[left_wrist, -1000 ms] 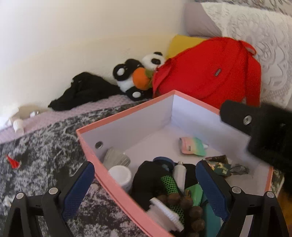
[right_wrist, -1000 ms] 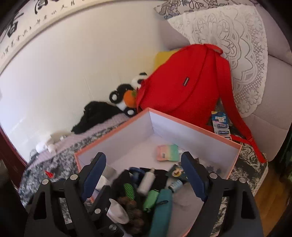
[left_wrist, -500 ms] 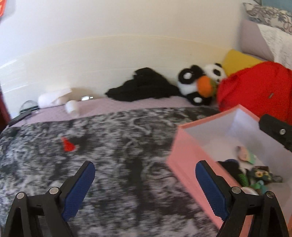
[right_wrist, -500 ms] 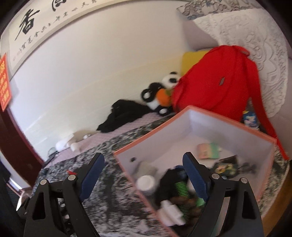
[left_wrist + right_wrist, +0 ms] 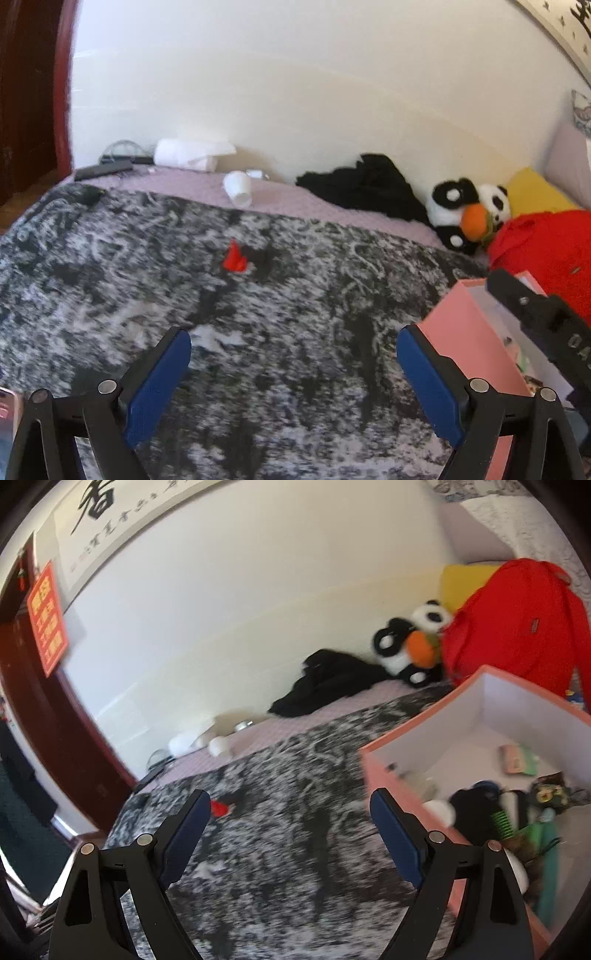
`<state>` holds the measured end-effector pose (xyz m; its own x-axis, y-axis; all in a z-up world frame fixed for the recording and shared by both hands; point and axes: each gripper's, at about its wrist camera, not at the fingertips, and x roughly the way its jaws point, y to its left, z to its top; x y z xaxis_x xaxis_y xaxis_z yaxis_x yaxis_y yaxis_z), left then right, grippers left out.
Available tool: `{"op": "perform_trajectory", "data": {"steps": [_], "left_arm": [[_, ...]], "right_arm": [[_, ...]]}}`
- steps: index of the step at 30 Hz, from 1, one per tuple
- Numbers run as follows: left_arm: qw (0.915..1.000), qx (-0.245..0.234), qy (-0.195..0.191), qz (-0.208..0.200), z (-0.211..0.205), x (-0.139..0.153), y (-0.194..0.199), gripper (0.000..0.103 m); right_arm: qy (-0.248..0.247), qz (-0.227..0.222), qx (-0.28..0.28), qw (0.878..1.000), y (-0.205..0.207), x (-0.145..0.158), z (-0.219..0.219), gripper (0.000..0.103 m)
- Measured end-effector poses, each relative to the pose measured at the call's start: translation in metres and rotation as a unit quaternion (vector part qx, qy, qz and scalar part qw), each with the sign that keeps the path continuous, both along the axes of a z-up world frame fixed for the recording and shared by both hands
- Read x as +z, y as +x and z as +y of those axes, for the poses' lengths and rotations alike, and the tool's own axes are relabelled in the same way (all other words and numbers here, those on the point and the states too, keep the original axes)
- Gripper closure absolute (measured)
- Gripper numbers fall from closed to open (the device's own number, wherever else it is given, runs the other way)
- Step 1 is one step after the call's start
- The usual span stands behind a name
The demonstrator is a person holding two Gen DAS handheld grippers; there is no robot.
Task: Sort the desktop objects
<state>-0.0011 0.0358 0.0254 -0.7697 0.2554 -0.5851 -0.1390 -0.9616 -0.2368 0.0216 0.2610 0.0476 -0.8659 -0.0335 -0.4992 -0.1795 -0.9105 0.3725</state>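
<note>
Both tongs — left tongs (image 5: 293,363) and right tongs (image 5: 290,823) — gape apart, empty, over the bed's blanket (image 5: 258,295); the pink box (image 5: 399,775) of clutter sits at its right edge — a red scrap (image 5: 233,258) lies mid-blanket.

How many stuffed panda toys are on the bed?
1. The stuffed panda lies by the wall, between the black clothes and the red backpack, holding something orange. More could be hidden behind the backpack.
</note>
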Motion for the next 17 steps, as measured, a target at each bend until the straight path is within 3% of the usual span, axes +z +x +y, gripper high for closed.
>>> {"op": "perform_trajectory", "data": {"steps": [7,14,17], "left_arm": [[0.9994,0.001,0.012,0.031,-0.029,-0.002,0.007,0.007],[0.9967,0.007,-0.067,0.046,-0.028,-0.01,0.009,0.006],[0.9941,0.012,-0.092,0.056,-0.025,-0.01,0.011,0.002]], "right_arm": [[0.026,0.017,0.012,0.999,-0.004,0.006,-0.041,0.012],[0.043,0.019,0.011,0.999,-0.004,0.008,-0.057,0.01],[0.051,0.012,0.011,0.999,-0.007,0.005,-0.062,0.01]]}}
